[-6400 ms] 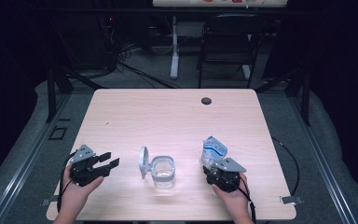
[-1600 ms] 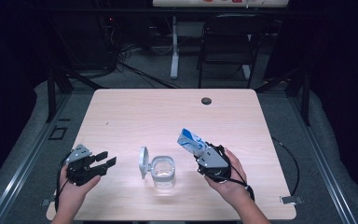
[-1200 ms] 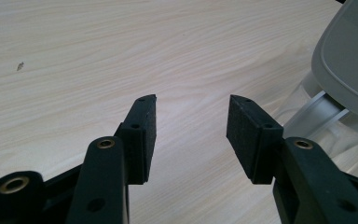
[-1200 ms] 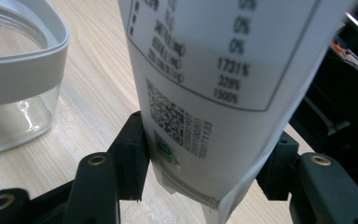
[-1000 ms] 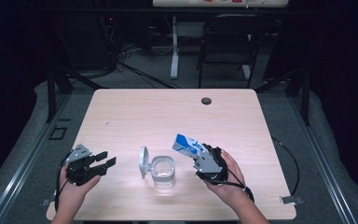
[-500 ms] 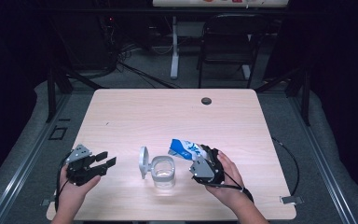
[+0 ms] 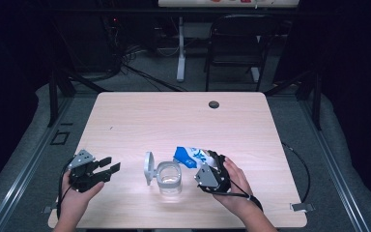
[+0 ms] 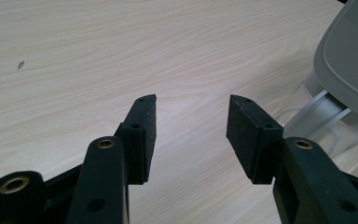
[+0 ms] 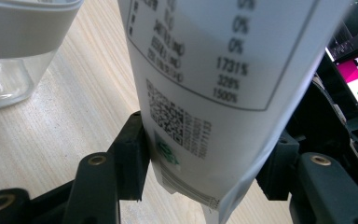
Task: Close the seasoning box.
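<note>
While dark all around, pale wood-grain table, black chair behind.

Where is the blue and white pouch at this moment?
In the high view, the pouch is held in the right tool, tilted over the open glass jar near the table's front edge.

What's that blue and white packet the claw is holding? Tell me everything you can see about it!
The packet is a soft, puffy pouch, blue and white on one face. In the right gripper view its other face is white with a printed table of percentages, a square scan code and a small green mark. The right claw grips it near its crimped end, one black jaw on each side. It is tipped over, its far end pointing toward the open glass jar. Whether it is torn open I cannot tell.
</note>
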`<action>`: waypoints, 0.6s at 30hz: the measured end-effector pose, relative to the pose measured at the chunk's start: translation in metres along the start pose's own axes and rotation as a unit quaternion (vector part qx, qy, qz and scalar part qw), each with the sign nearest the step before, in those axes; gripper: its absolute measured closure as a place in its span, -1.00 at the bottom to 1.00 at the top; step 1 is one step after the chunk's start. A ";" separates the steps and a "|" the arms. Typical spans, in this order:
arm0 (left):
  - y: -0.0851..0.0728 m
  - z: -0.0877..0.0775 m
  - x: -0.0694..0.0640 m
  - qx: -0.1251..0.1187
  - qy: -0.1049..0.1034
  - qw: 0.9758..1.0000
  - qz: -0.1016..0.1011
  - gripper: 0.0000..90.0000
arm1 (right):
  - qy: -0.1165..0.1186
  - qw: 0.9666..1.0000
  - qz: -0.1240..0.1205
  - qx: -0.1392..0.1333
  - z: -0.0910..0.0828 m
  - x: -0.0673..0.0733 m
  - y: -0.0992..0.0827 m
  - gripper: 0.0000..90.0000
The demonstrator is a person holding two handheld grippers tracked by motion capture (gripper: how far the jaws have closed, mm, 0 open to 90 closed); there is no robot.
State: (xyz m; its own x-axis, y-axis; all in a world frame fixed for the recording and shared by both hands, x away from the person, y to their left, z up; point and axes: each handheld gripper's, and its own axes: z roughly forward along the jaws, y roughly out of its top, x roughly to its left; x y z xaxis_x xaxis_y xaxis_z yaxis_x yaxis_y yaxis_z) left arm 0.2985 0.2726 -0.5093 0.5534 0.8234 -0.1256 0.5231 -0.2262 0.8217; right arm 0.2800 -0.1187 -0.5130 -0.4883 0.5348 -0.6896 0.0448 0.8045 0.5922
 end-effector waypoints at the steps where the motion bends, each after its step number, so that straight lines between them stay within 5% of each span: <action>1: 0.000 0.000 0.000 0.000 0.000 1.000 0.000 0.18 | -0.001 1.000 0.001 -0.004 0.001 0.001 0.000 0.00; 18: -0.001 0.001 0.001 0.001 -0.001 1.000 -0.001 0.18 | -0.031 0.998 -0.062 0.005 0.004 0.009 -0.001 0.01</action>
State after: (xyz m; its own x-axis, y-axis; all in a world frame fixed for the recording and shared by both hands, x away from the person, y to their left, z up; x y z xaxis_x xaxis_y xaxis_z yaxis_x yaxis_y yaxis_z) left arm 0.2990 0.2728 -0.5106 0.5540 0.8227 -0.1277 0.5256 -0.2266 0.8200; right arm 0.2793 -0.1134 -0.5214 -0.4355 0.4461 -0.7819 -0.0030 0.8679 0.4968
